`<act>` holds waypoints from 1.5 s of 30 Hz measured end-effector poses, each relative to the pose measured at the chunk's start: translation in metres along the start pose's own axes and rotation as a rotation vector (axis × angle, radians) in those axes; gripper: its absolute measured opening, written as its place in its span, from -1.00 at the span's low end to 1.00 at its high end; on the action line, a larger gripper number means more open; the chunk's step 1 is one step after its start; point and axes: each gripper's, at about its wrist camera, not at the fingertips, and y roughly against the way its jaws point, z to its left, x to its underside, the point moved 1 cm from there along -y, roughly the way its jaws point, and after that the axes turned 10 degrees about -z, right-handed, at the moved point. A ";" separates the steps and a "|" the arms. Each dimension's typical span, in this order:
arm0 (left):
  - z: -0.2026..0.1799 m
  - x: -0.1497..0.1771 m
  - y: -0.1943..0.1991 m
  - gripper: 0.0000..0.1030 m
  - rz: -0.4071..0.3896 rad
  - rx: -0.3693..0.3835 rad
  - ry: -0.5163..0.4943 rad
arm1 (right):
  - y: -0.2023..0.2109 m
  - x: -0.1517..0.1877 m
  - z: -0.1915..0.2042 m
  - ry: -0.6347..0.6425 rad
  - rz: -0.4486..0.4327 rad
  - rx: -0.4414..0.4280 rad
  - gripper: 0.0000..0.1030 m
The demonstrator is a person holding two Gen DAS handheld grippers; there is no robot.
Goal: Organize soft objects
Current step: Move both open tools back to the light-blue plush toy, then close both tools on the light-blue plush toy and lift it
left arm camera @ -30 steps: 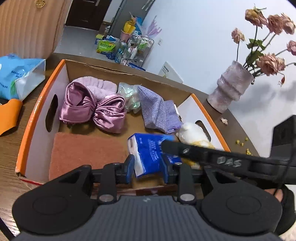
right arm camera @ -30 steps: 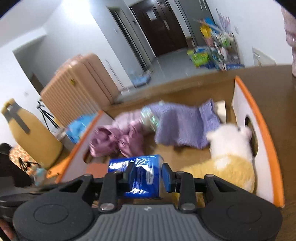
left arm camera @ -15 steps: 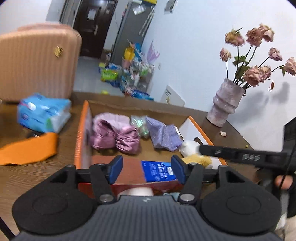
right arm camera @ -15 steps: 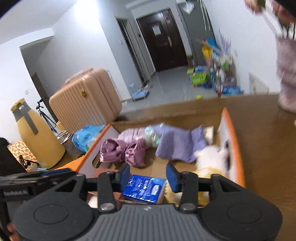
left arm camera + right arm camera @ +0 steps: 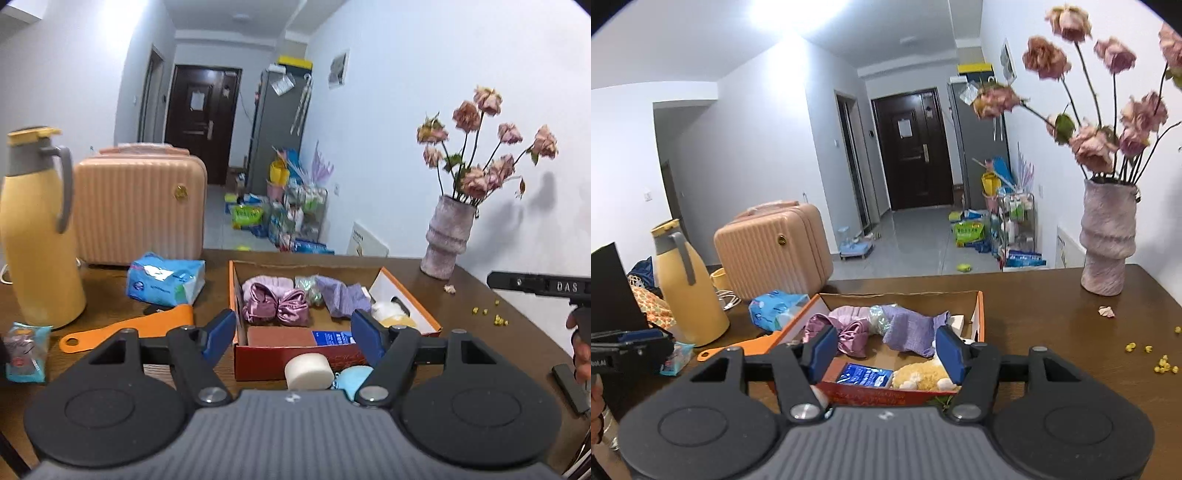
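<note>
Both grippers, left (image 5: 293, 330) & right (image 5: 886, 350), hang spread w/ nothing in them, tissue pack (image 5: 864, 374) lies in box (image 5: 232, 291), so next go low for white roll (image 5: 308, 371) just outside box front, pinching gently mid-body.

The box (image 5: 410, 295) has orange edges, white inner walls and a red front. In it lie a shiny pink-purple bow (image 5: 275, 304), a lilac cloth (image 5: 341, 295), a rust-brown pad (image 5: 279, 336), a blue packet (image 5: 862, 374) and a yellow-and-white plush toy (image 5: 921, 373). To the left stand a yellow jug (image 5: 35, 236) with a grey handle and a ribbed peach suitcase (image 5: 138, 210).
</note>
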 end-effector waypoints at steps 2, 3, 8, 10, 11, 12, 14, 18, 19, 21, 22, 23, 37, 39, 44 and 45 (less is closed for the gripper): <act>-0.004 0.005 0.017 0.38 -0.021 -0.001 0.005 | 0.017 0.006 0.008 0.014 -0.027 -0.011 0.23; -0.005 0.010 0.024 0.40 -0.029 0.001 0.004 | 0.023 0.011 0.013 0.024 -0.046 -0.016 0.36; -0.021 0.049 0.054 0.41 -0.026 -0.037 -0.050 | 0.058 0.049 0.034 0.076 -0.045 -0.026 0.41; -0.025 0.064 0.066 0.41 -0.021 -0.031 -0.048 | 0.072 0.066 0.042 0.085 -0.036 -0.035 0.41; -0.026 0.070 0.071 0.41 -0.018 -0.027 -0.038 | 0.078 0.073 0.046 0.090 -0.031 -0.042 0.41; -0.027 0.078 0.078 0.41 -0.011 -0.020 -0.016 | 0.085 0.081 0.050 0.090 -0.023 -0.043 0.41; -0.027 0.093 0.088 0.44 0.008 -0.002 0.031 | 0.098 0.096 0.055 0.087 -0.009 -0.057 0.41; -0.024 0.116 0.097 0.44 0.062 0.015 0.077 | 0.112 0.125 0.058 0.029 0.047 -0.085 0.41; -0.023 0.118 0.096 0.44 0.074 0.005 0.069 | 0.112 0.130 0.057 0.020 0.061 -0.088 0.41; -0.020 0.120 0.092 0.44 0.081 -0.012 0.066 | 0.108 0.136 0.056 0.018 0.084 -0.075 0.41; -0.018 0.120 0.090 0.44 0.084 -0.016 0.070 | 0.107 0.138 0.057 0.022 0.089 -0.069 0.41; -0.017 0.120 0.087 0.44 0.085 -0.016 0.076 | 0.106 0.139 0.057 0.021 0.088 -0.063 0.41; -0.011 0.125 -0.017 0.28 0.194 0.010 0.107 | 0.011 0.147 0.033 -0.034 0.185 -0.026 0.41; -0.011 0.121 -0.038 0.26 0.198 0.024 0.115 | -0.011 0.145 0.026 -0.055 0.191 -0.017 0.40; -0.021 0.121 -0.088 0.17 0.250 0.118 0.182 | -0.063 0.142 0.011 -0.107 0.192 -0.007 0.40; -0.024 0.124 -0.101 0.15 0.269 0.126 0.194 | -0.075 0.142 0.006 -0.132 0.199 -0.011 0.40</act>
